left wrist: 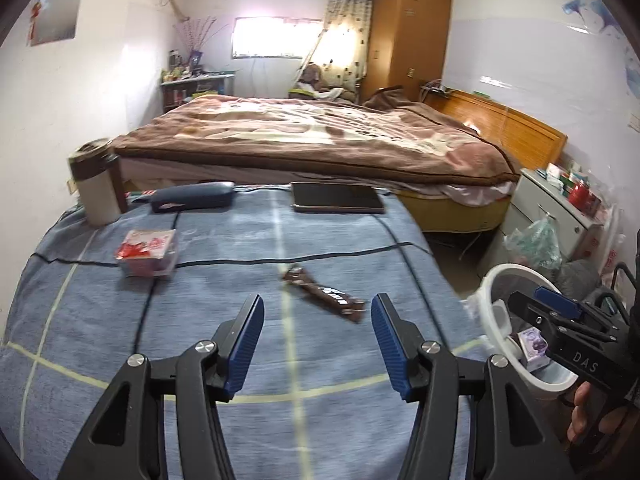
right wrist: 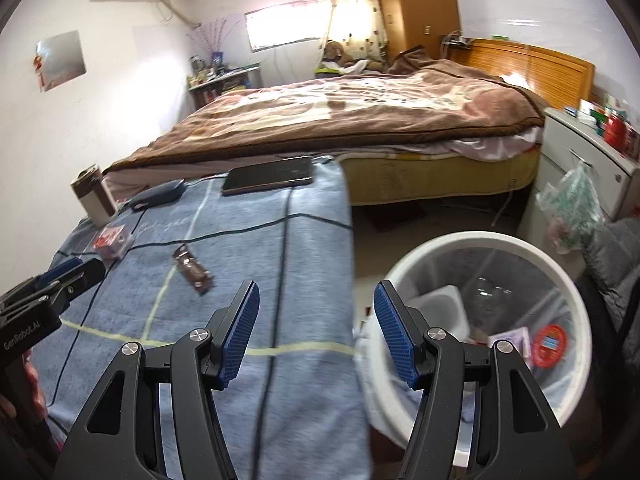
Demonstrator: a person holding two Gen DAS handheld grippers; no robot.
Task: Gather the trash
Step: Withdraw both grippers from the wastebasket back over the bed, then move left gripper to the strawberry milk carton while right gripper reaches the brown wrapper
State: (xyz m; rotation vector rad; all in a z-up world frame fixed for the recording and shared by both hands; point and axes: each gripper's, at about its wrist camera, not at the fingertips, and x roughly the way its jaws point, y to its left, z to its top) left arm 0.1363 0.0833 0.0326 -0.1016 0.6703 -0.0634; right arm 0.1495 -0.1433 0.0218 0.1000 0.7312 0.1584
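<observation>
Blue checked cloth (left wrist: 240,360) is covering the table I am working over, and my left gripper (left wrist: 318,340) is hovering above it with its jaws standing apart and nothing between them. Just ahead of its fingertips a brown snack wrapper (left wrist: 326,295) is lying flat on the cloth, near the table's right edge. Further toward the left edge a small red and white packet (left wrist: 147,251) is sitting, and behind it, at the far left corner, a white tumbler with a brown lid (left wrist: 94,182) is standing upright. Along the far edge a dark glasses case (left wrist: 192,196) and a tablet (left wrist: 337,198) are lying side by side, apart.

My right gripper (right wrist: 316,336) is also gaping empty, straddling the table's right edge, with the white trash bin (right wrist: 560,280) on the floor just beside that edge. Inside its clear liner a white tub (right wrist: 444,308), a purple packet (right wrist: 514,338) and a round red lid (right wrist: 550,346) are lying.
</observation>
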